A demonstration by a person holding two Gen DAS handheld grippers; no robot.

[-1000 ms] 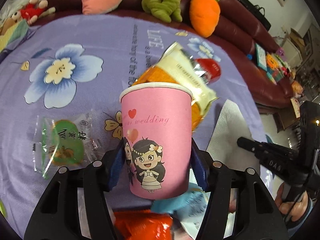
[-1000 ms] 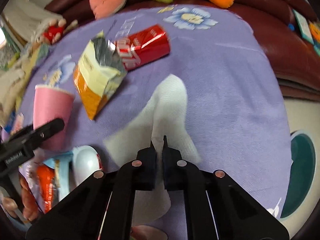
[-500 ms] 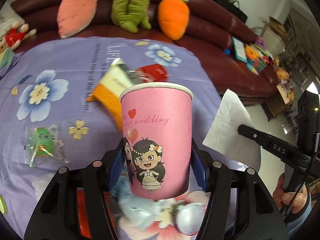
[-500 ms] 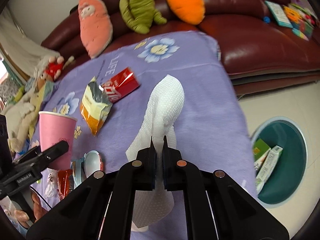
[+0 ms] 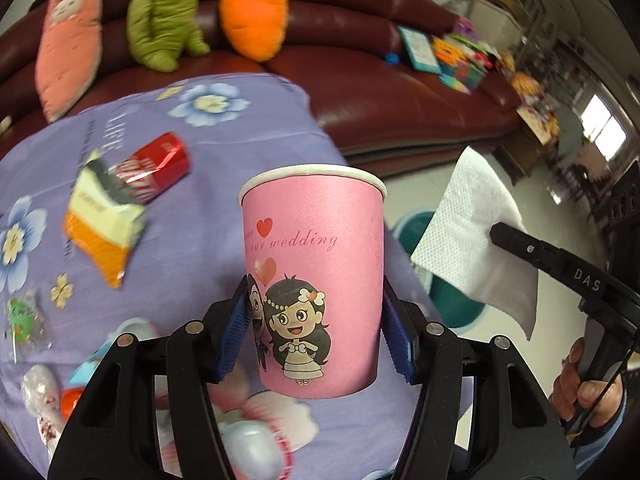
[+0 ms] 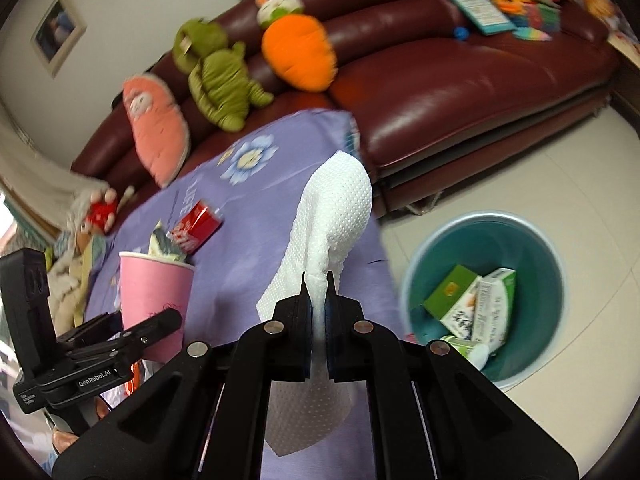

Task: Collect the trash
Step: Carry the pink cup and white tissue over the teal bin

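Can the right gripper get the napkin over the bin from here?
Probably yes: the right gripper grips the napkin in the air, and the bin stands open on the floor just right, nothing between.

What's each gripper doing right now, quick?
Left gripper: closed on the pink paper cup.
Right gripper: closed on the white paper napkin.

Illumination: even, moderately bright daylight. A window [image 5: 600, 136] at the right edge of the left view is overexposed. Glossy highlights lie on the sofa [image 6: 432, 92] leather. Both views show strong fisheye bending and black vignetting at the corners. Motion blur softens the plush toys [image 5: 252, 16], the wrappers [image 5: 100, 224] and the bin [image 6: 480, 296]; the cup [image 5: 312, 276] is sharp.
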